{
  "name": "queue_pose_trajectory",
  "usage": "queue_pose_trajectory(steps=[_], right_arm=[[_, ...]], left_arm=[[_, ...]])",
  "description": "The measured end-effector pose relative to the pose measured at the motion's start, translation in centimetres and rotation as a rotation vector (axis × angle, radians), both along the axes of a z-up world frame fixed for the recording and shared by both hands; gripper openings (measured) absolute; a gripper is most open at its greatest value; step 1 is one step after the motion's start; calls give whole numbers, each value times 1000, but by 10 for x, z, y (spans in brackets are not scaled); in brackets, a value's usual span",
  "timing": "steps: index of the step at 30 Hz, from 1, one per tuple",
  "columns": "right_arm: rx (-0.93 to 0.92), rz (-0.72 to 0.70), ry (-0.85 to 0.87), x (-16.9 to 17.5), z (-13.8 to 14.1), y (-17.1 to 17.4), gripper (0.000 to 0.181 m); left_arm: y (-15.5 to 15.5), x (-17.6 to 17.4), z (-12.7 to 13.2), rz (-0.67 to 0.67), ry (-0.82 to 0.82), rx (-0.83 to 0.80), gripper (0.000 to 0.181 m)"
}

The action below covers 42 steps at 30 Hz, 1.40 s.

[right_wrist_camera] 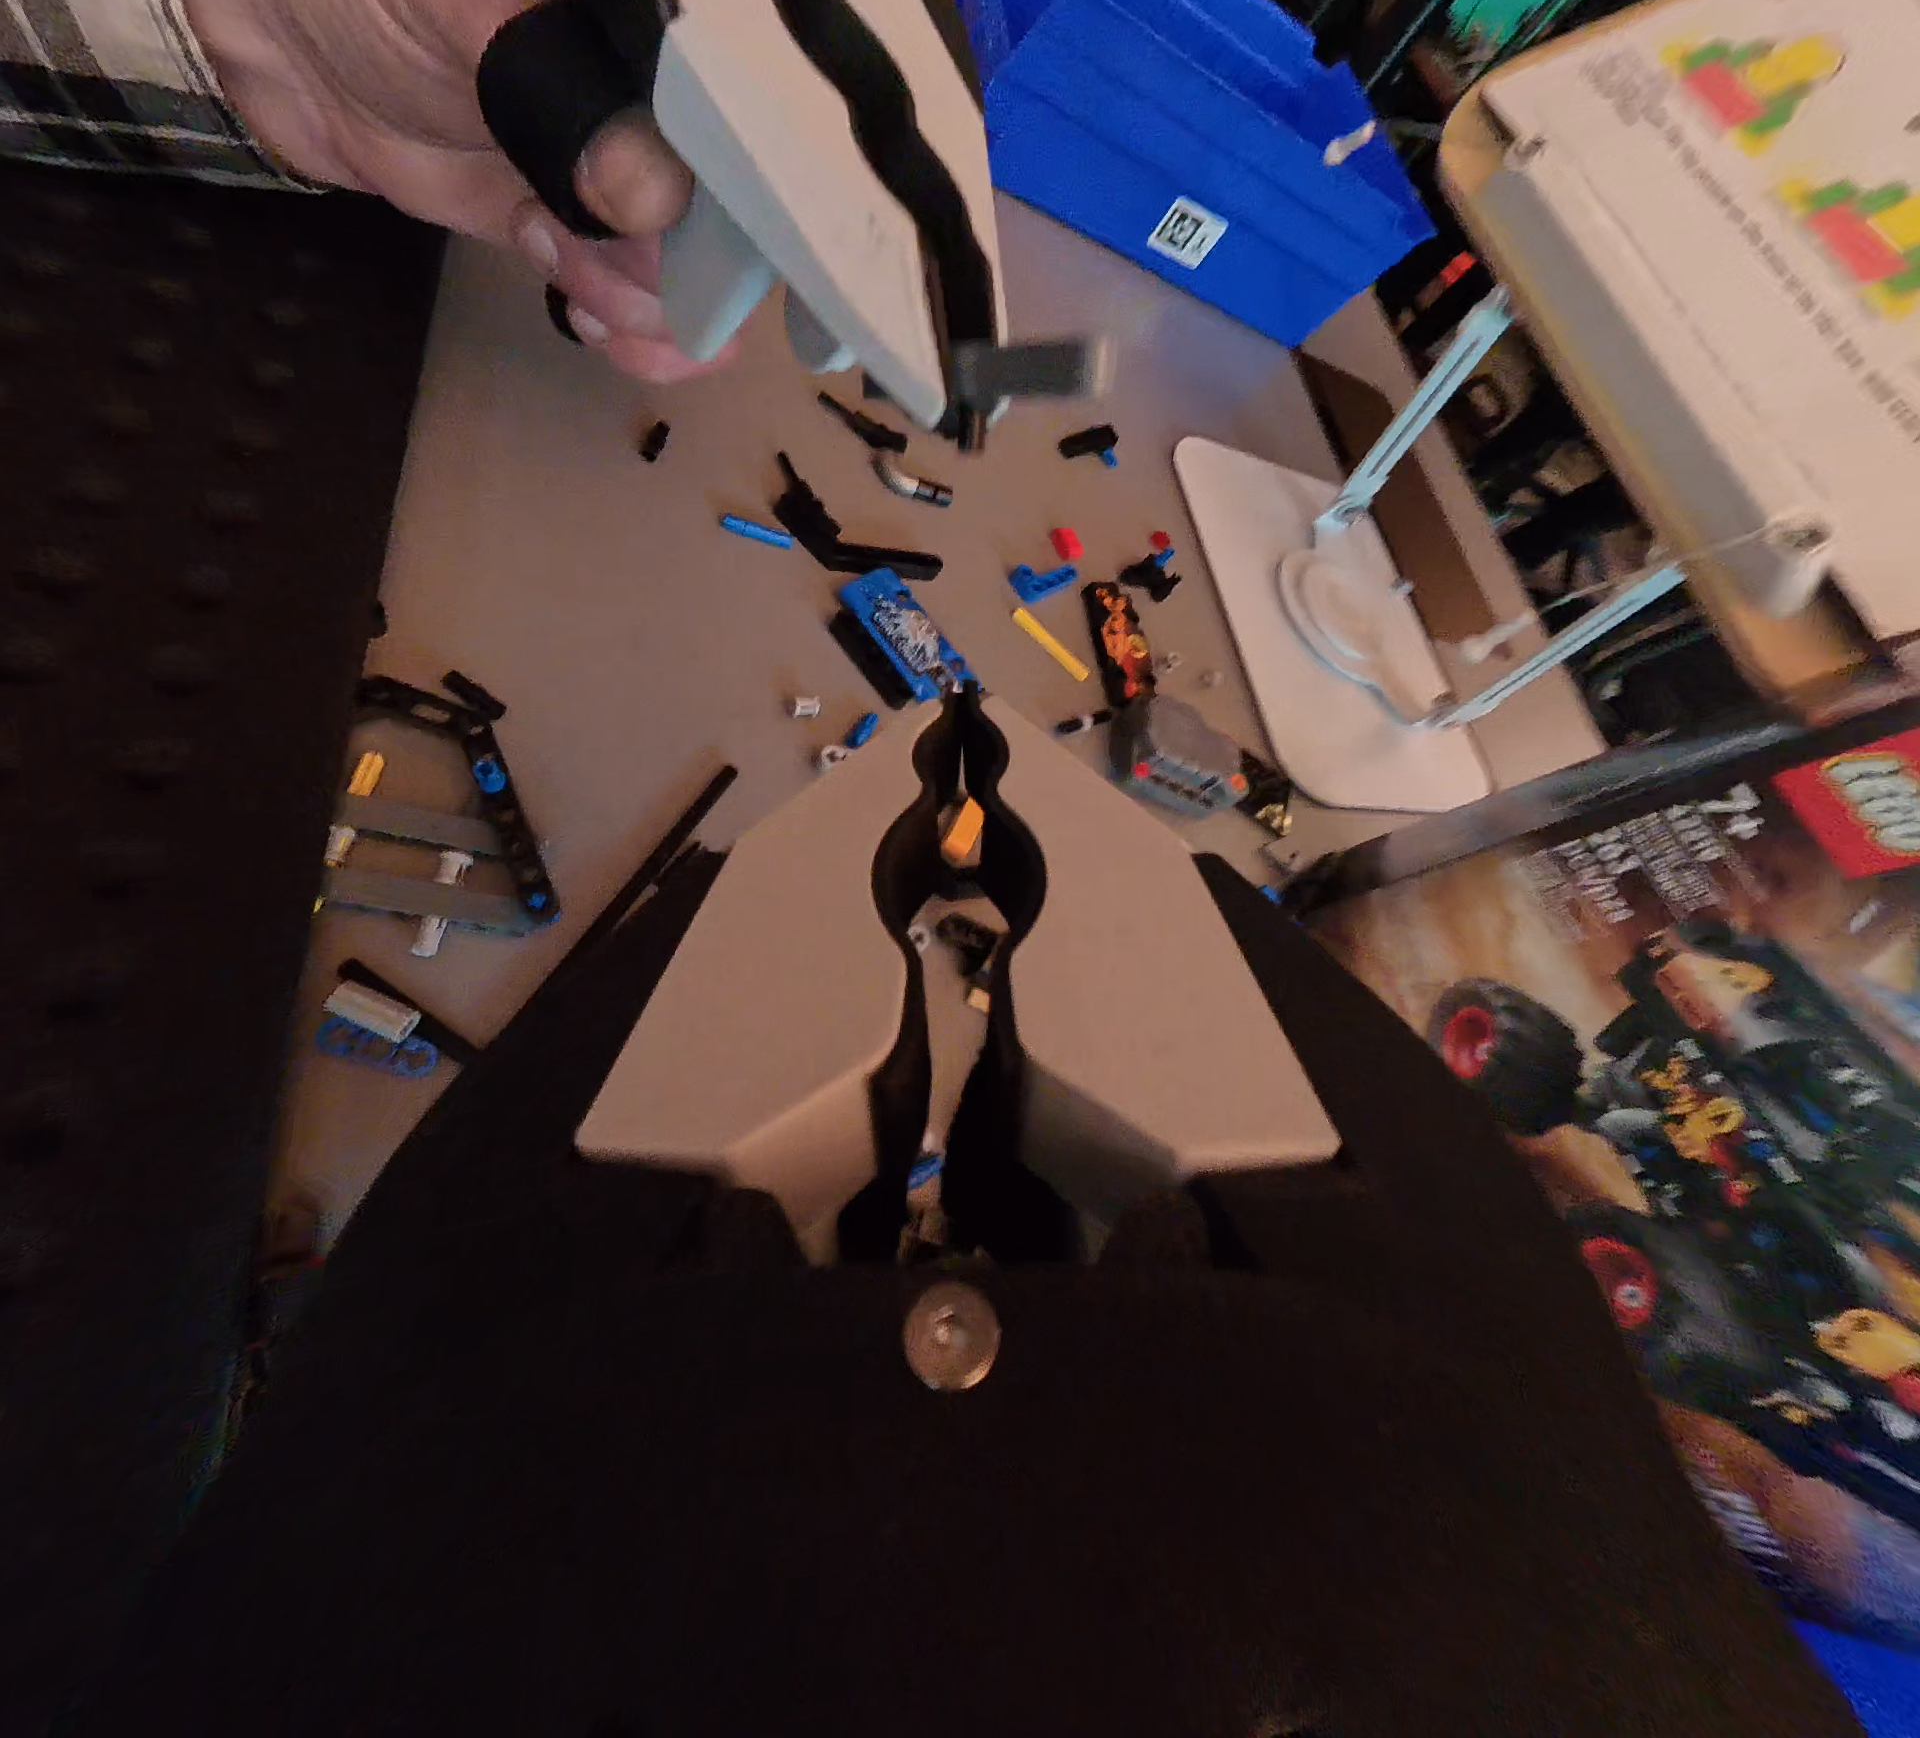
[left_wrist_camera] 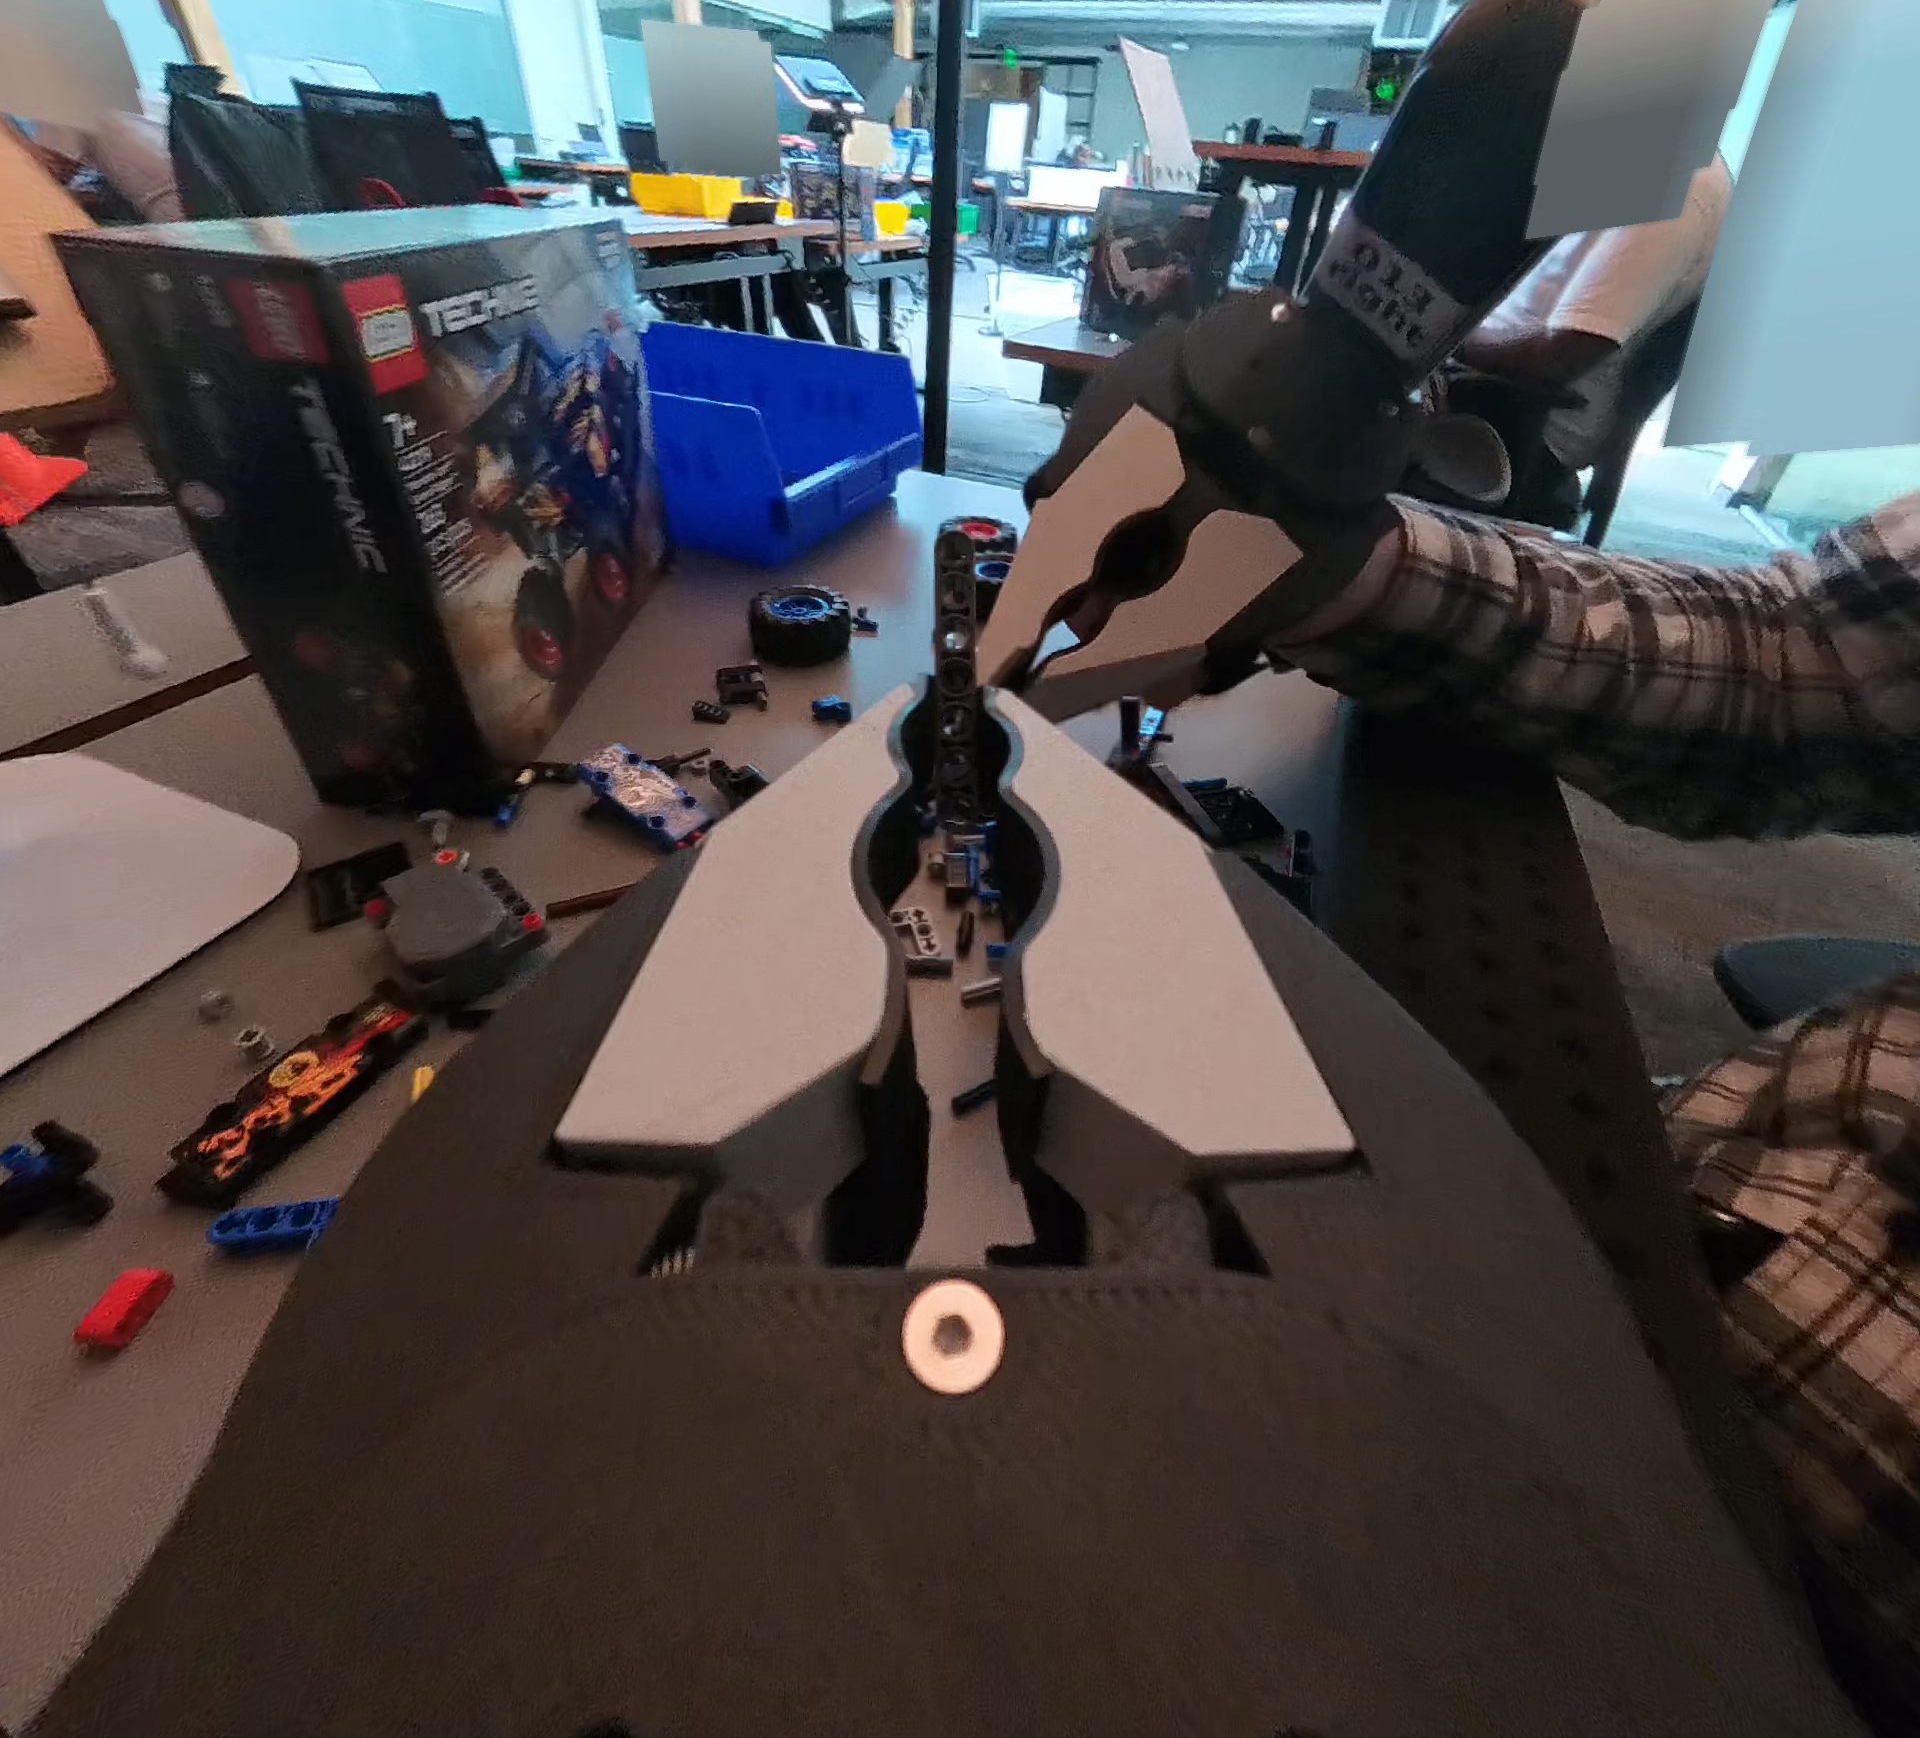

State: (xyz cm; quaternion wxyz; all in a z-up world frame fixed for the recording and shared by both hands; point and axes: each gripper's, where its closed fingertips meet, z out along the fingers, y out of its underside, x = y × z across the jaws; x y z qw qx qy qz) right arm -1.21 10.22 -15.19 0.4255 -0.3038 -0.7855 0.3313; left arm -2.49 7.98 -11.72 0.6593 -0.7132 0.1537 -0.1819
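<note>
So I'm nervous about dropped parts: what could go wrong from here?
1. The left claw pinches the long black beam only near its lower end; it could pivot or slip.
2. The right claw holds a small orange piece above scattered loose parts, where a drop could get lost.
3. The right claw's tips sit close to the beam in the left wrist view, so a bump seems possible.

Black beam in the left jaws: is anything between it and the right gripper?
Nothing visible. The right gripper, shut on an orange piece, has its tips beside the black beam held upright by the left gripper.
</note>
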Motion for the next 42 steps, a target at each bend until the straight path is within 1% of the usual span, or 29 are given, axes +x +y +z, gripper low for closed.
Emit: queue_pose_trajectory(steps=[2, 3, 5, 6, 8, 9, 11, 15, 16, 19, 22, 28, 32, 34, 37, 39, 40, 41, 42], right_arm=[[-62, 31, -41, 3, -6, 2, 0], [-85, 41, -55, 5, -8, 3, 0], [-107, 54, -117, 6, -17, 3, 3], [-115, 70, -150, 7, -24, 0, 2], [-111, 82, -216, 8, -40, -1, 4], [-98, 76, -227, 7, -45, 0, 8], [-127, 74, -229, 6, -44, -1, 13], [-358, 143, -170, 6, -16, -16, 10], [-381, 144, -162, 6, -13, -17, 10], [-467, 167, -150, 4, -7, -22, 9], [-512, 178, -141, 4, -3, -23, 6], [-579, 203, -155, 6, 2, -26, 2], [-457, 147, -152, 3, -5, -23, 1], [-461, 122, -163, 1, -6, -22, 1], [-512, 99, -180, -2, -6, -20, 1], [-505, 91, -181, -2, -7, -19, 1], [-484, 54, -181, -4, -10, -13, 0], [-387, -24, -194, -8, -25, 2, 0], [-394, -52, -211, -8, -32, 11, 0]], left_arm=[[-1, -3, -1, -10, -14, -22, 4], [1, -4, -9, -1, 22, -62, 4], [5, -9, -36, 42, 129, -162, 4], [4, -4, -48, 19, 156, -218, 4], [5, -2, -65, 7, 180, -291, 4], [5, 2, -67, -17, 155, -309, 4], [5, 10, -63, -58, 110, -289, 5], [4, 18, -40, -114, -29, -205, 4], [3, 20, -37, -134, -52, -194, 4], [5, 24, -36, -143, -59, -181, 4], [6, 26, -32, -145, -60, -159, 4], [5, 27, -31, -141, -3, -141, 4], [6, 24, -36, -100, 91, -138, 4], [7, 22, -36, -67, 146, -124, 3], [9, 19, -35, -16, 216, -101, 3], [10, 20, -34, 0, 244, -86, 3], [5, 25, -23, -28, 211, -31, 5], [-6, 35, 9, -85, 85, 76, 4], [-7, 29, 18, -37, 125, 116, 5]])
